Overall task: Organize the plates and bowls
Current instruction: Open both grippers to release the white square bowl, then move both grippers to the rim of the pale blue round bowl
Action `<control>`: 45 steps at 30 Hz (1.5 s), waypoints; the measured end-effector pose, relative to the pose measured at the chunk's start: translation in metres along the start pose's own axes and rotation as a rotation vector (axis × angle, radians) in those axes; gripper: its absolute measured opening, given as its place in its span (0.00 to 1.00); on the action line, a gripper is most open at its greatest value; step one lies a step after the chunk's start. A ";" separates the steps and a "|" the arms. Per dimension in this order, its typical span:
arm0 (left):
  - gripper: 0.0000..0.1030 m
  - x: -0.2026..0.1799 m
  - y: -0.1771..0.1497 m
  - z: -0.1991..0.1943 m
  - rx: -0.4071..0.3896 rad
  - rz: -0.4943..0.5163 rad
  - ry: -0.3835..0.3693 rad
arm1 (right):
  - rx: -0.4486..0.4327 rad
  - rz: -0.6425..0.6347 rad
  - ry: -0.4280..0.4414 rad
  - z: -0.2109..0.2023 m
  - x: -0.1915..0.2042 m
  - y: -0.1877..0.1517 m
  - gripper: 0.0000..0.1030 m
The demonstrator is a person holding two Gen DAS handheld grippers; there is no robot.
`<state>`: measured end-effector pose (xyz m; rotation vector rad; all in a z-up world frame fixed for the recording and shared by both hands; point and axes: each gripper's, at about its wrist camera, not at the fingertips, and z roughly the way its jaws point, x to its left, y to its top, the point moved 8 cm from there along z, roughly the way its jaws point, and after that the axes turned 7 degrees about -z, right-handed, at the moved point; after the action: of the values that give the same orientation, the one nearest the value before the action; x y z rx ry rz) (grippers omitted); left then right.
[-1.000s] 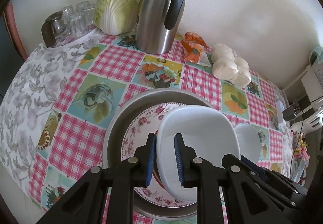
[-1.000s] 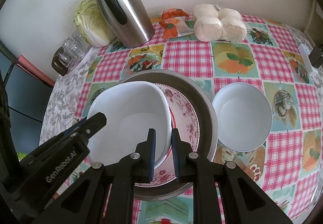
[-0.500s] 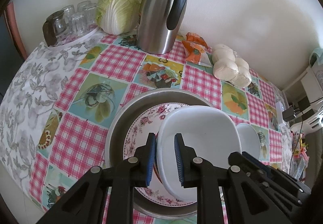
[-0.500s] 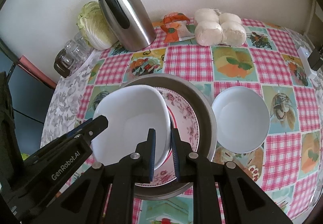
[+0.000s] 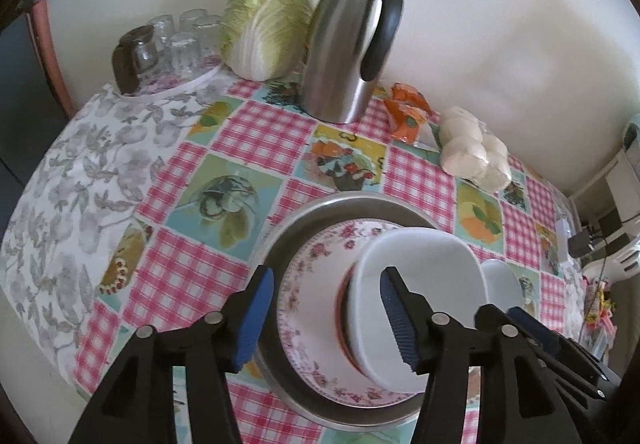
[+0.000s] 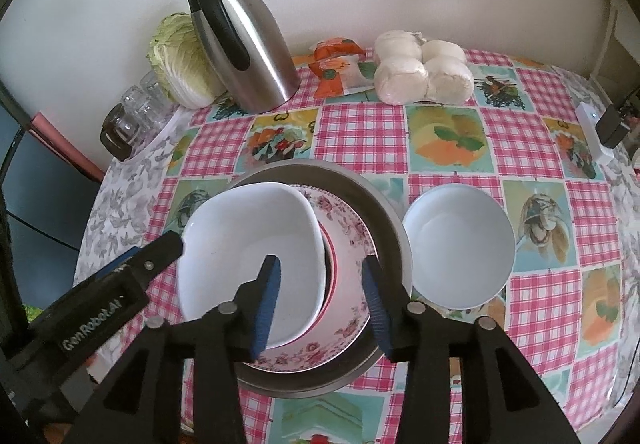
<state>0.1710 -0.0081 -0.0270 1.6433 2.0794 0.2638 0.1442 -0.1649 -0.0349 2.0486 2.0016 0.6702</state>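
A white square bowl (image 5: 424, 276) (image 6: 248, 244) rests on a red-rimmed dish (image 6: 329, 264) atop a floral plate (image 5: 312, 308) (image 6: 352, 244), all inside a grey metal pan (image 5: 280, 240) (image 6: 386, 212). My left gripper (image 5: 326, 320) straddles the bowl's left rim; its jaws are opening and the pads stand off the rim. My right gripper (image 6: 320, 304) straddles the bowl's right rim, its jaws also opening and clear of it. A round white bowl (image 6: 456, 244) (image 5: 502, 284) sits on the tablecloth to the right of the pan.
Along the back wall stand a steel thermos jug (image 5: 352, 44), a cabbage (image 5: 268, 24), glasses on a tray (image 5: 168, 44), orange packets (image 6: 334, 64) and a bag of white buns (image 6: 420, 72). A white power strip (image 6: 592, 132) lies at the table's right edge.
Both grippers were shut on the white square bowl's rims; their jaws have now spread and let go. The bowl has settled onto the stack in the pan.
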 end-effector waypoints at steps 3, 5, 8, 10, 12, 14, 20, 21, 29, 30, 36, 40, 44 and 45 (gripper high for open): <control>0.70 0.006 0.002 0.000 -0.005 -0.007 0.013 | -0.005 -0.004 -0.006 0.000 -0.001 0.000 0.56; 0.75 0.011 0.003 0.001 -0.002 -0.013 0.017 | -0.011 -0.009 -0.005 0.000 0.000 0.001 0.60; 0.81 0.017 0.003 0.004 0.001 -0.016 0.037 | -0.018 -0.021 -0.013 0.000 0.000 0.002 0.68; 0.83 0.022 0.004 0.005 0.000 -0.020 0.053 | -0.021 -0.033 -0.016 0.000 0.001 0.002 0.71; 0.85 0.026 0.004 0.005 -0.005 -0.024 0.068 | -0.026 -0.043 -0.019 0.000 0.002 0.002 0.74; 0.87 0.029 0.005 0.004 -0.011 -0.027 0.076 | -0.028 -0.049 -0.023 0.000 0.002 0.001 0.77; 0.95 0.032 0.004 0.002 -0.022 -0.031 0.075 | -0.035 -0.059 -0.037 -0.002 -0.001 -0.002 0.83; 0.97 0.031 0.004 0.001 -0.025 -0.031 0.075 | -0.036 -0.060 -0.038 -0.003 -0.001 -0.003 0.83; 0.99 0.028 0.004 -0.010 -0.054 -0.012 0.081 | -0.046 -0.050 -0.048 -0.012 -0.007 -0.011 0.85; 0.99 0.027 0.004 -0.012 -0.057 -0.011 0.080 | -0.047 -0.047 -0.050 -0.014 -0.008 -0.012 0.85; 0.99 0.019 0.002 -0.023 -0.080 0.009 0.080 | -0.057 -0.023 -0.044 -0.026 -0.020 -0.019 0.85; 0.99 0.011 0.000 -0.028 -0.090 0.025 0.077 | -0.073 0.007 -0.053 -0.036 -0.036 -0.023 0.85; 0.99 0.000 -0.002 -0.035 -0.105 0.047 0.073 | -0.093 0.043 -0.062 -0.045 -0.053 -0.022 0.85; 0.99 -0.003 -0.002 -0.036 -0.106 0.051 0.070 | -0.100 0.058 -0.064 -0.049 -0.059 -0.021 0.85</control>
<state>0.1529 -0.0063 0.0041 1.6464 2.0387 0.4468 0.1045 -0.2298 -0.0120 2.0502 1.8428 0.6922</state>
